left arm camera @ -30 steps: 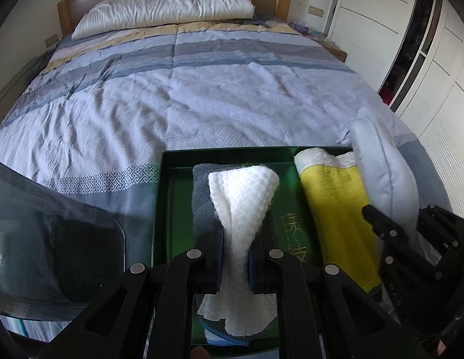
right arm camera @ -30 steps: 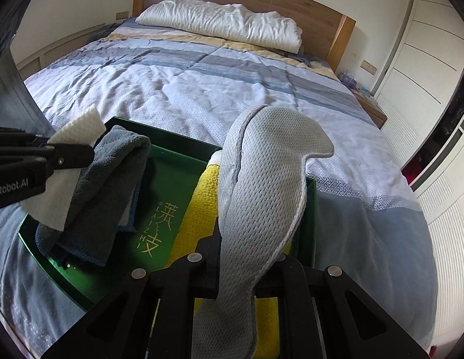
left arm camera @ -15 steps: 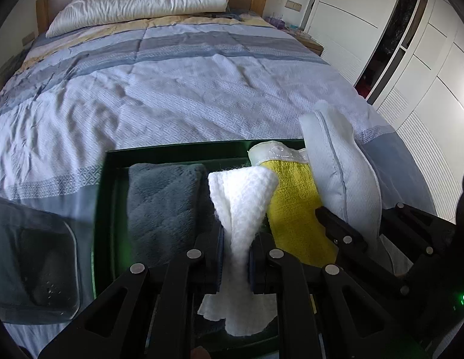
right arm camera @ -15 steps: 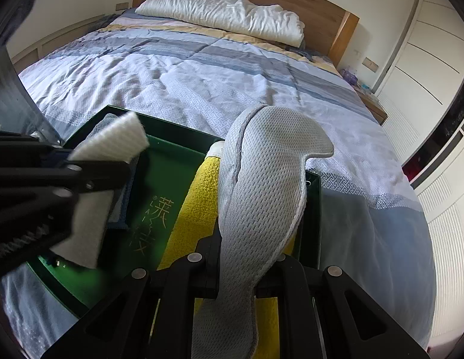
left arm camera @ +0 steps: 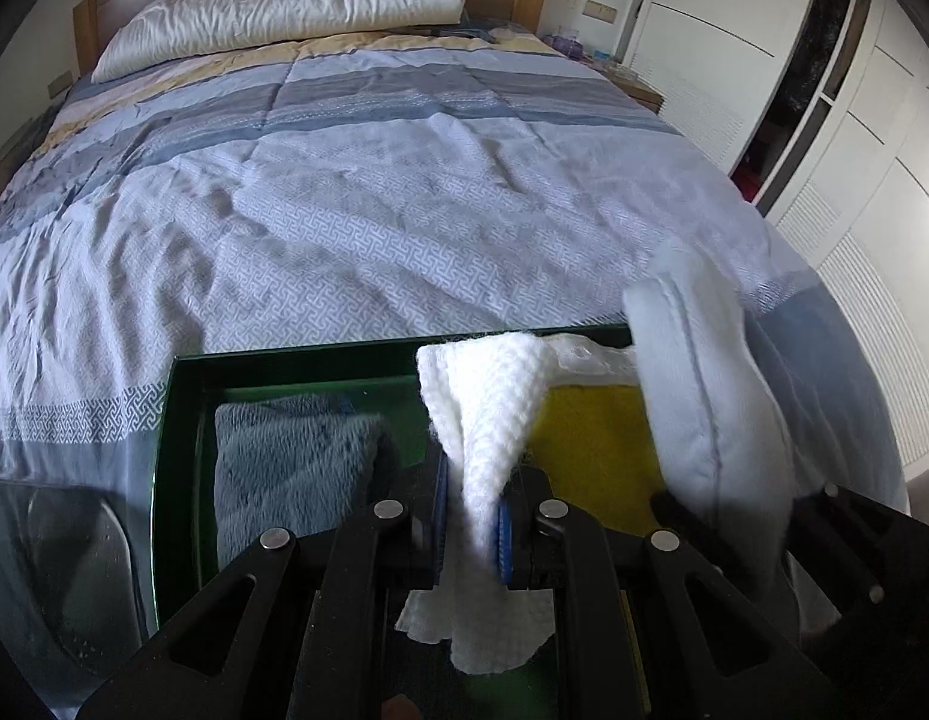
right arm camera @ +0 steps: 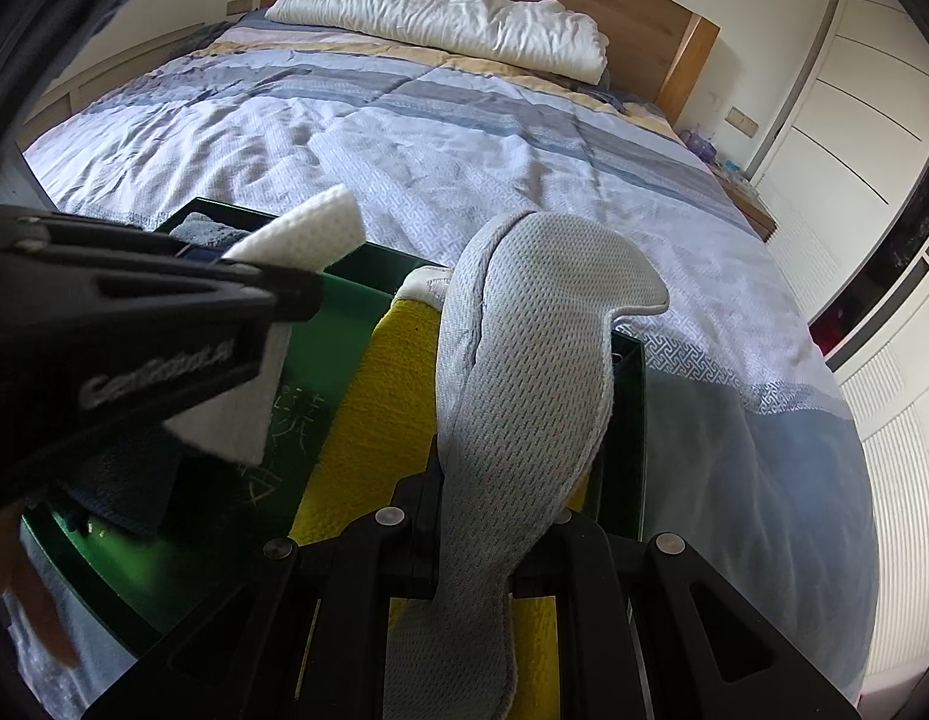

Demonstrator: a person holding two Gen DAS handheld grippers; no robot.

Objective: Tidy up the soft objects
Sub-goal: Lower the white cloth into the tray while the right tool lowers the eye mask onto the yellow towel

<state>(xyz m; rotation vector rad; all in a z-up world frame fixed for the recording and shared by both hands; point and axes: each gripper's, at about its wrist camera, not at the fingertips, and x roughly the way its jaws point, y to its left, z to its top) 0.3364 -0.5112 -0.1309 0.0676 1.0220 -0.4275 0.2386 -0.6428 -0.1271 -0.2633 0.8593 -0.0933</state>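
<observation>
My left gripper is shut on a white waffle-weave cloth that stands up between its blue pads and hangs below them. It hovers over a dark green tray on the bed. In the tray lie a folded grey-blue towel at the left and a yellow cloth at the right. My right gripper is shut on a grey mesh insole, held upright above the yellow cloth. The left gripper's arm with the white cloth crosses the right wrist view at the left.
The tray rests near the foot of a bed with a striped blue-grey quilt and a white pillow by the wooden headboard. White wardrobe doors stand along the right. A glassy transparent surface lies at lower left.
My left gripper has shifted right across the tray with the white cloth, from over the grey towel to between towel and yellow cloth. The right gripper keeps the insole nearly still.
</observation>
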